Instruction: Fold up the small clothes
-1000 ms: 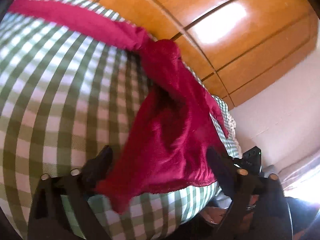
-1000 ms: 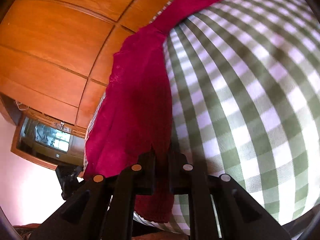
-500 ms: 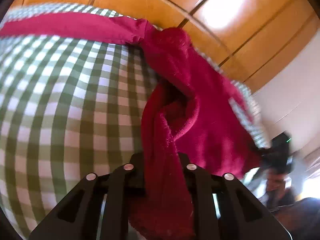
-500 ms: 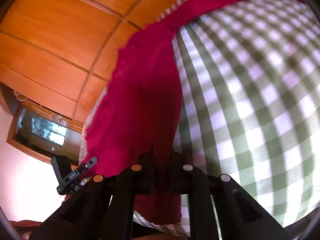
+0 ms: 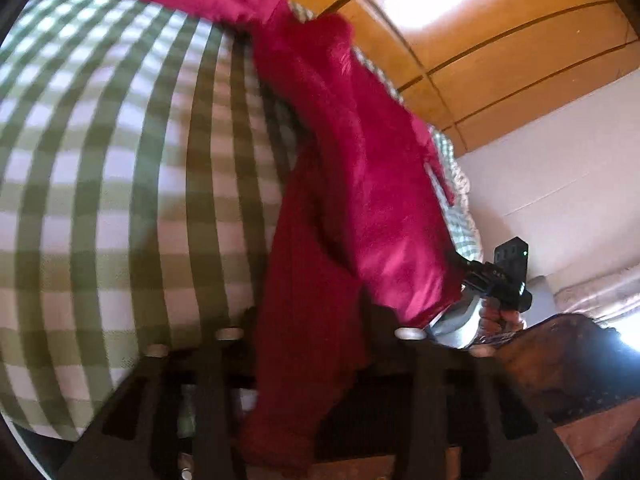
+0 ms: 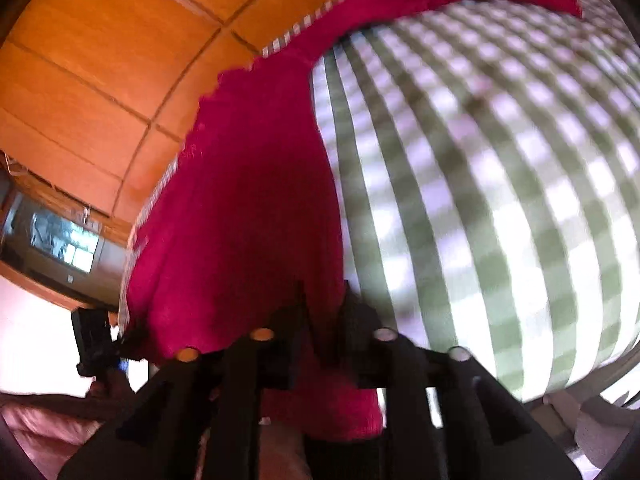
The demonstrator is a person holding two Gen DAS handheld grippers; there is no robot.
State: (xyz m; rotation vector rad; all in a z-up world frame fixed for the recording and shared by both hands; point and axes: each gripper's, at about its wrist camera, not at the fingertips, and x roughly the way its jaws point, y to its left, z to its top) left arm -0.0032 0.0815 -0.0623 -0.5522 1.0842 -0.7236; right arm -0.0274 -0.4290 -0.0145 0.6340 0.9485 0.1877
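Both the left gripper [image 5: 312, 320] and right gripper [image 6: 324, 312] were opening, seemingly releasing the red garment [image 5: 360, 184] beside the checked cloth's [image 5: 120, 184] edge, after clamping it moments earlier—fold placed.

Most of the checked tablecloth [image 5: 120, 184] lay bare and open to me, so either gripper could have passed freely over its wide middle. Along the far edge and one end, the red garment [image 5: 352, 184] lay heaped and trailing over the cloth's edge, filling the gap between my left gripper [image 5: 312, 320] fingers and draping between those of my right gripper [image 6: 324, 316]. Beyond that edge the wooden panelled wall [image 5: 500, 40] closed off the room.
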